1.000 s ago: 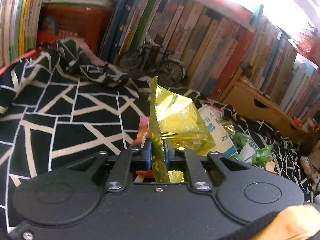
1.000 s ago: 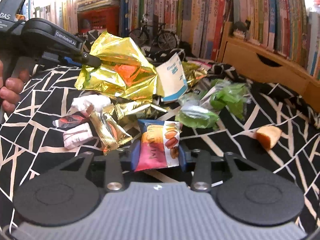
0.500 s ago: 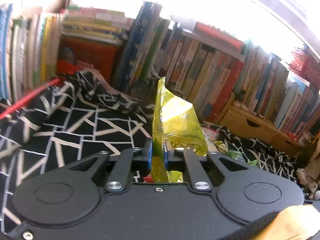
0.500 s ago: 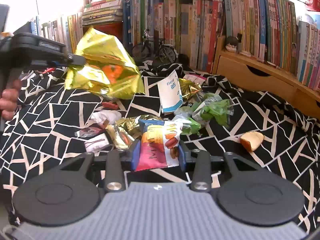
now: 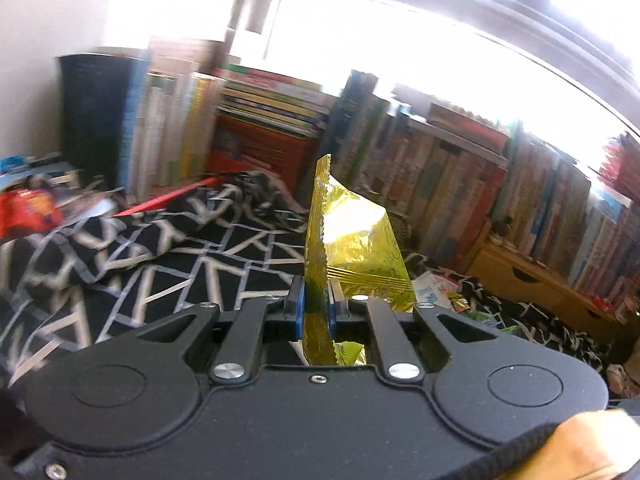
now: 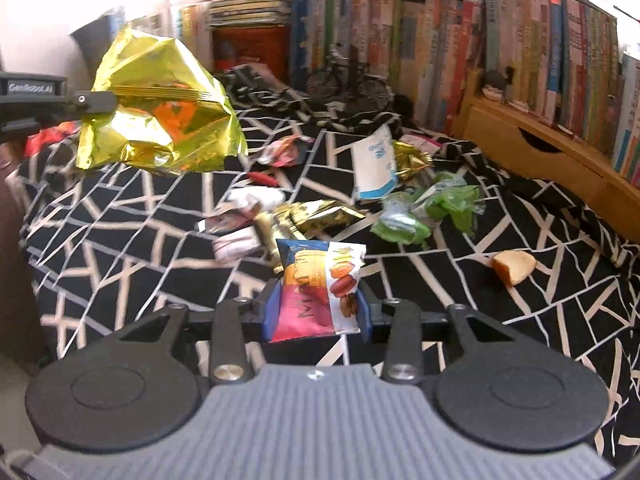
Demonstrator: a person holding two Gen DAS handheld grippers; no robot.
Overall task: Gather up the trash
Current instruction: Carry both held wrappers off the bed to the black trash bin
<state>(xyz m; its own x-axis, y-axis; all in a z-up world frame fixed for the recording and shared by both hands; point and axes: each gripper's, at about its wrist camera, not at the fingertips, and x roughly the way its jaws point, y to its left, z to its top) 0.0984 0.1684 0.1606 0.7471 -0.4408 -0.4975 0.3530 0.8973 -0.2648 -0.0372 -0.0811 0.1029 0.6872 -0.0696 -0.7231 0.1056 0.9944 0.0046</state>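
Note:
My left gripper (image 5: 316, 304) is shut on the crimped edge of a crumpled gold foil bag (image 5: 352, 248), which stands up in front of the camera. The right wrist view shows that same gold foil bag (image 6: 160, 112) hanging in the air at the upper left, clamped by the left gripper (image 6: 114, 102). My right gripper (image 6: 316, 312) is shut on a small macaron snack packet (image 6: 320, 288), blue, pink and white, held above the black-and-white cloth (image 6: 120, 240). More wrappers lie in a heap (image 6: 304, 216) in the middle of the cloth.
A white and blue packet (image 6: 374, 168), green wrappers (image 6: 432, 212), gold wrappers (image 6: 408, 160) and a bread piece (image 6: 514, 266) lie on the cloth. Books (image 6: 440, 28) line the back. A wooden drawer unit (image 6: 540, 148) stands right. A toy bicycle (image 6: 348, 76) sits at the back.
My left gripper has lifted the gold bag higher and swung it left, away from the heap. The right gripper has risen and drawn back with the macaron packet still clamped.

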